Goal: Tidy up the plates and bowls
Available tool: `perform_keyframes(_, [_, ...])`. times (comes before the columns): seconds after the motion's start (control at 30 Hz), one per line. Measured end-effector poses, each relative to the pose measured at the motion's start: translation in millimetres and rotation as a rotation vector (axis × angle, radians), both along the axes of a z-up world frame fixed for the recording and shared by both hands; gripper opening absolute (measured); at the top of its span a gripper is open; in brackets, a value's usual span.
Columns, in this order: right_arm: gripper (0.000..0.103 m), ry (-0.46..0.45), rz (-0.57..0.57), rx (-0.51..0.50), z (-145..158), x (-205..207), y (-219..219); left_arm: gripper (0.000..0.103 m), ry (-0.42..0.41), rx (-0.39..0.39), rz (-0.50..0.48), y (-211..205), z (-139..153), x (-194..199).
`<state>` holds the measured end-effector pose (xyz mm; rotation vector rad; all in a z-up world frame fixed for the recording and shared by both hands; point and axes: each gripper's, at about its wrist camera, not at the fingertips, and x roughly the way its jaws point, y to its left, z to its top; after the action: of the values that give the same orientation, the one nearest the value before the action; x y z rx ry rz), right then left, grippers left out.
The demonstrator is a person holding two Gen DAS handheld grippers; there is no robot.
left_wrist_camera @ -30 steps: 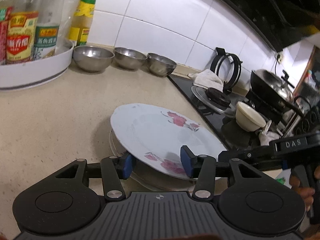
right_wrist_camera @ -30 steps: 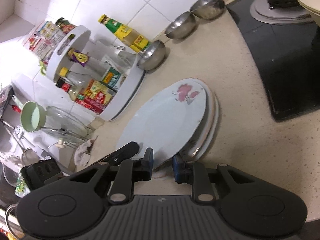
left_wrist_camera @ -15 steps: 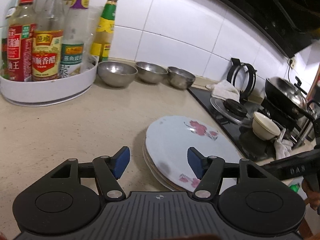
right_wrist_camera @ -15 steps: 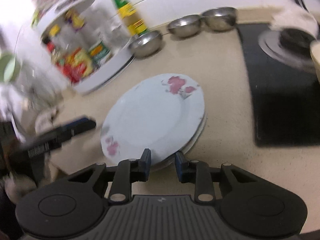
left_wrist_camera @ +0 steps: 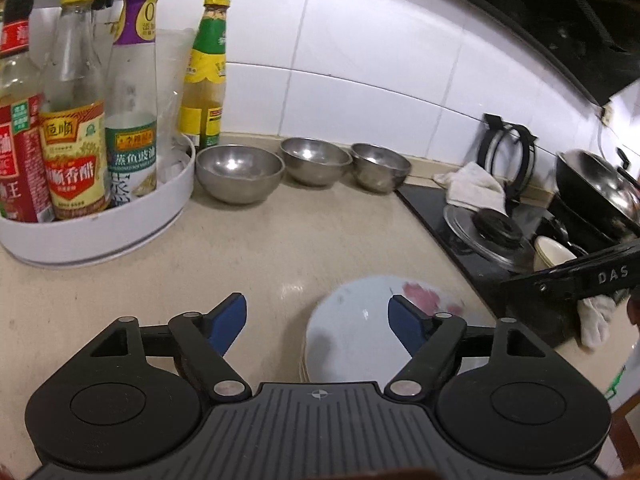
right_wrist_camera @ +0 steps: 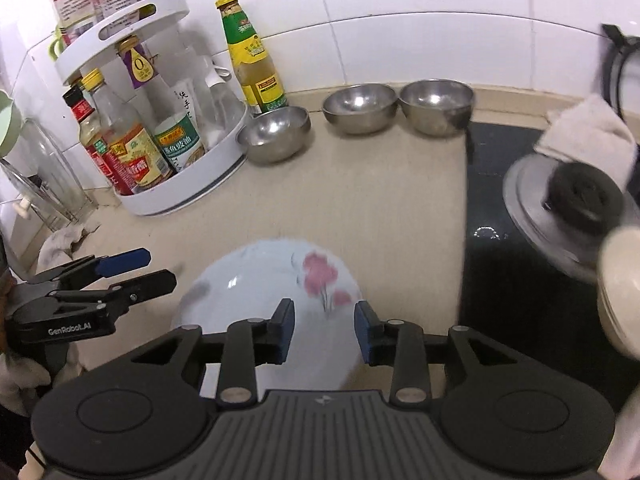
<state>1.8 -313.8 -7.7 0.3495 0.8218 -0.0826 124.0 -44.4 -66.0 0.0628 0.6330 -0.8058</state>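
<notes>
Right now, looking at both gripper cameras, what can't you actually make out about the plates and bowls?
- Plate stack, left wrist view: the gripper body covers its near half, so the plate count is unclear.
- Top plate, right wrist view: the flower print is motion-blurred and the right gripper hides the near rim.
- Cream bowl, right wrist view: blurred and cut by the right edge.
- Same cream bowl, left wrist view: the right gripper's black finger crosses it.

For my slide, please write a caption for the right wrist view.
Open right claw above flowered plate stack; three steel bowls behind.
</notes>
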Motion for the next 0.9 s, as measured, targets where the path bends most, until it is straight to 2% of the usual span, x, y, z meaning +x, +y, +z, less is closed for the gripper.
perform_keyframes(0.1, [0.033, 0.014, 0.04, 0.021, -0.5, 29.3, -9.2, 0.085, 0.021, -0.007, 0.019, -10.2, 5.0, 16.4])
perform_keyframes(0.43, [0.037, 0.037, 0.152, 0.005, 5.2, 97.0, -44.7, 0.085, 0.004, 0.084, 0.14, -47.5, 14.0, 55.4])
perform_keyframes(0.7, [0.038, 0.045, 0.194, 0.036, 7.4, 162.1, -66.6, 0.086, 0.093, 0.102, 0.225, -73.5, 16.7, 100.2])
perform_keyframes(0.9, [0.038, 0.054, 0.204, 0.051, 5.2, 211.2, -70.2, 0.086, 0.131, 0.125, 0.302, -86.8, 13.3, 129.0])
